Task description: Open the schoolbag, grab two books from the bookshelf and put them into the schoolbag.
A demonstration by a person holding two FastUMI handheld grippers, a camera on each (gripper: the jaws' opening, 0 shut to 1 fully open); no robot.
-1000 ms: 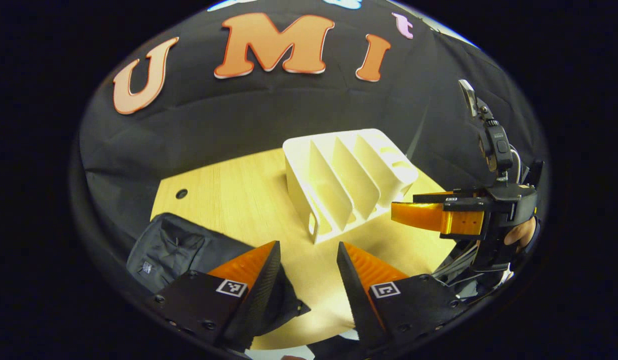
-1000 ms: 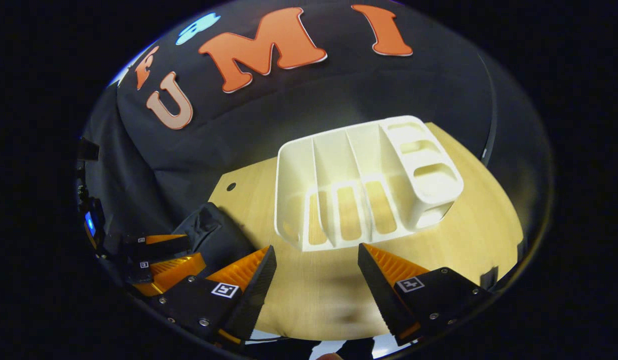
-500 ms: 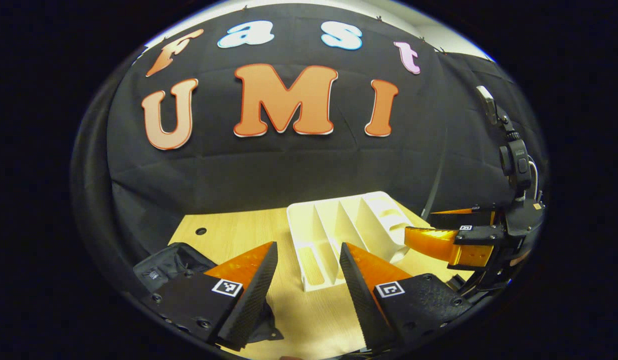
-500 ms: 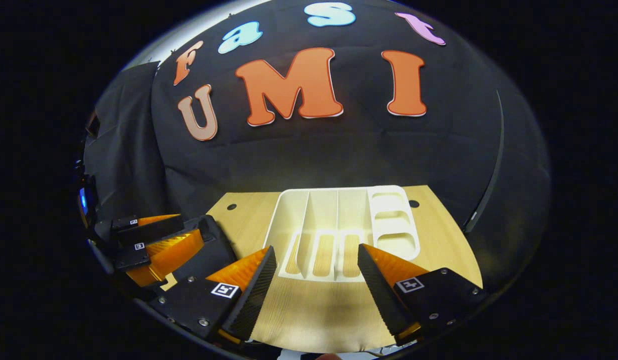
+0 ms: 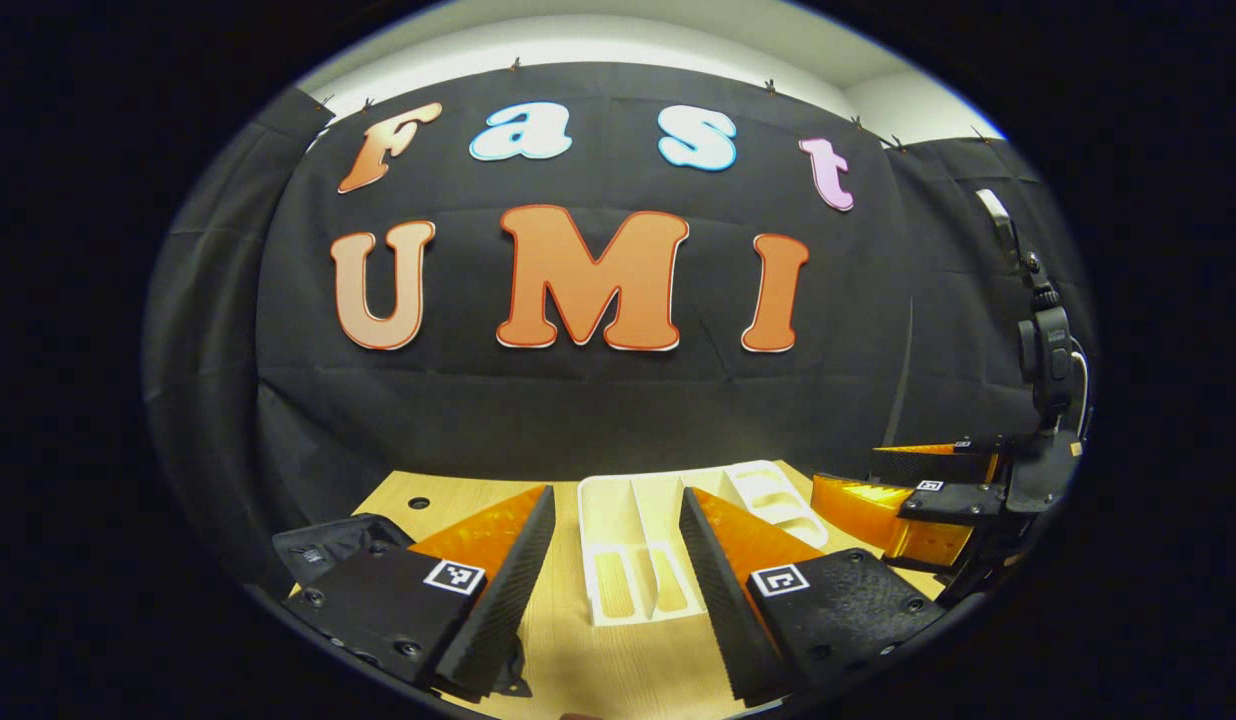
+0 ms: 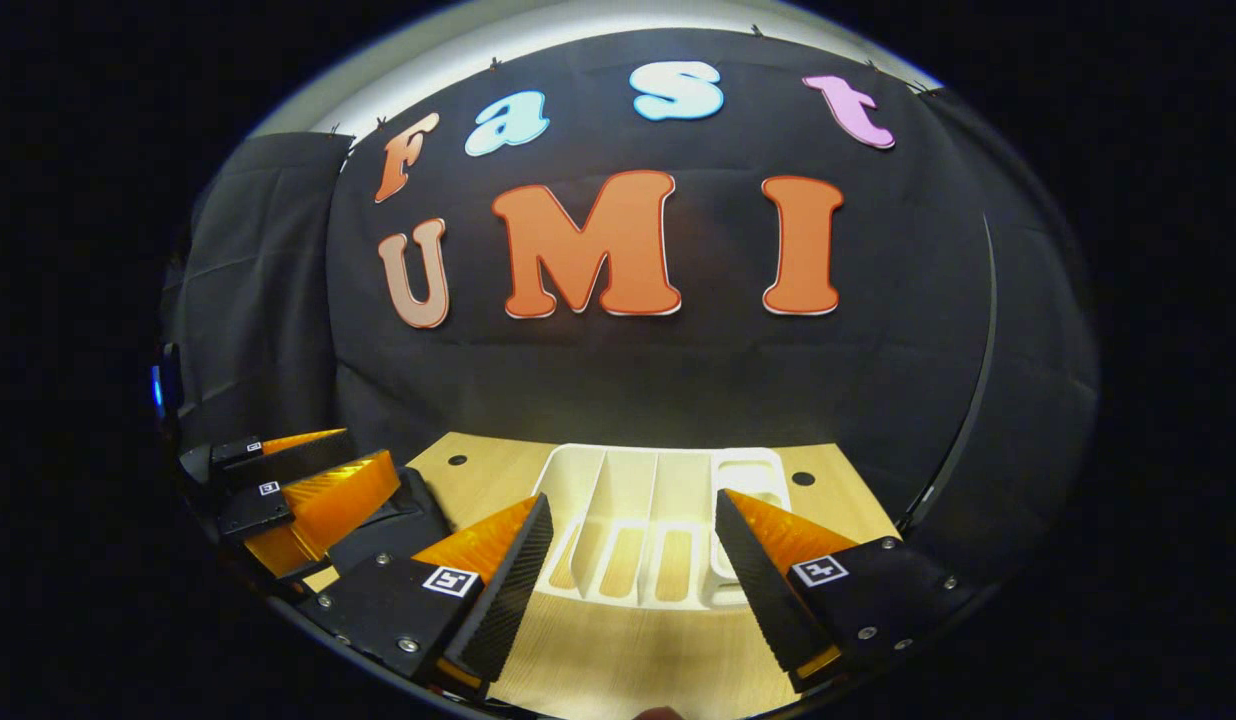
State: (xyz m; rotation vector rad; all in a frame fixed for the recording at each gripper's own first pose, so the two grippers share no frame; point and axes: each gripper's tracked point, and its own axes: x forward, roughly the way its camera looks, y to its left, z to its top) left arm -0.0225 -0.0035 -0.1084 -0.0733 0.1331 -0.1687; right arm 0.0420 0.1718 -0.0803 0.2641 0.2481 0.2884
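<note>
A white bookshelf [image 5: 638,545] with upright dividers stands on the wooden table [image 5: 618,670]; I see no books in its slots [image 6: 628,530]. The black schoolbag [image 5: 323,545] lies at the table's left, partly behind my left finger, and it peeks out in the right gripper view [image 6: 393,530]. My left gripper [image 5: 616,555] is open and holds nothing, low over the table in front of the shelf. My right gripper [image 6: 633,560] is open too, also facing the shelf. Each gripper appears beside the other: the right one [image 5: 923,495] at the right, the left one [image 6: 298,490] at the left.
Small round holes [image 5: 418,503] [image 6: 803,478] mark the tabletop near its back edge. The black cloth wall [image 6: 618,370] rises right behind the table. Bare wood lies between the shelf and the near edge [image 6: 628,650].
Both cameras have tilted upward, so the shelf and table sank toward the bottom of each view and more wall shows. Both grippers stay open.
</note>
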